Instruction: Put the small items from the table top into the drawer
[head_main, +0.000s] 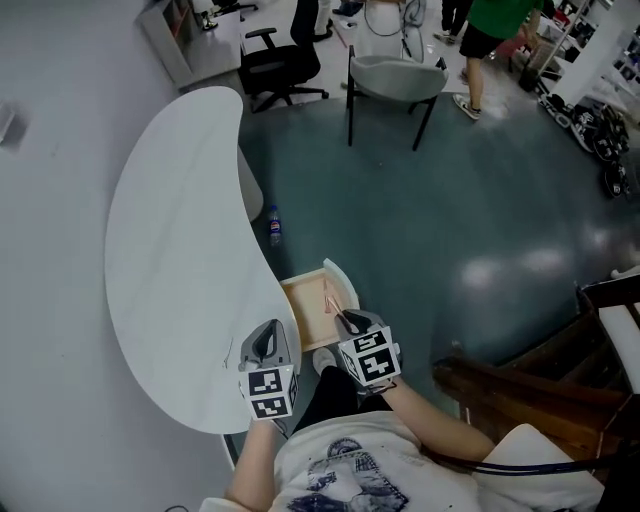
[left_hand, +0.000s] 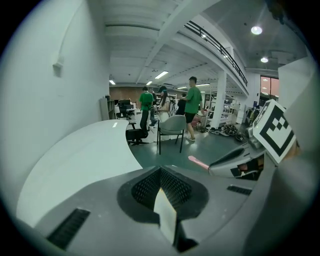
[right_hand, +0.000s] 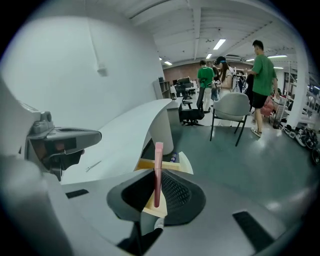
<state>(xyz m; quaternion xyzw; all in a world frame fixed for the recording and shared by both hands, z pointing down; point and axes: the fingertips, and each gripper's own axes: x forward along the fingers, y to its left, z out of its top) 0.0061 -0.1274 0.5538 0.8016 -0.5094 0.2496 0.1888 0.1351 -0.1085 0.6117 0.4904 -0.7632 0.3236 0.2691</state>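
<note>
My right gripper (head_main: 343, 318) is shut on a slim pink stick (right_hand: 158, 170), which points forward from between its jaws. In the head view the pink stick (head_main: 333, 303) hangs over the open wooden drawer (head_main: 297, 318) at the edge of the white curved table (head_main: 170, 260). In the right gripper view the drawer (right_hand: 145, 164) lies just below my right gripper (right_hand: 156, 187). My left gripper (head_main: 265, 338) is over the table's near edge, left of the drawer. Seen from its own camera, the left gripper (left_hand: 161, 187) is shut with nothing in it. A thin small item (right_hand: 93, 165) lies on the table near it.
A bottle (head_main: 274, 226) stands on the floor beside the table. Farther off are a grey chair (head_main: 393, 82) and a black office chair (head_main: 282, 62). A person in green (head_main: 490, 40) walks at the back. Dark wooden furniture (head_main: 540, 390) is at the right.
</note>
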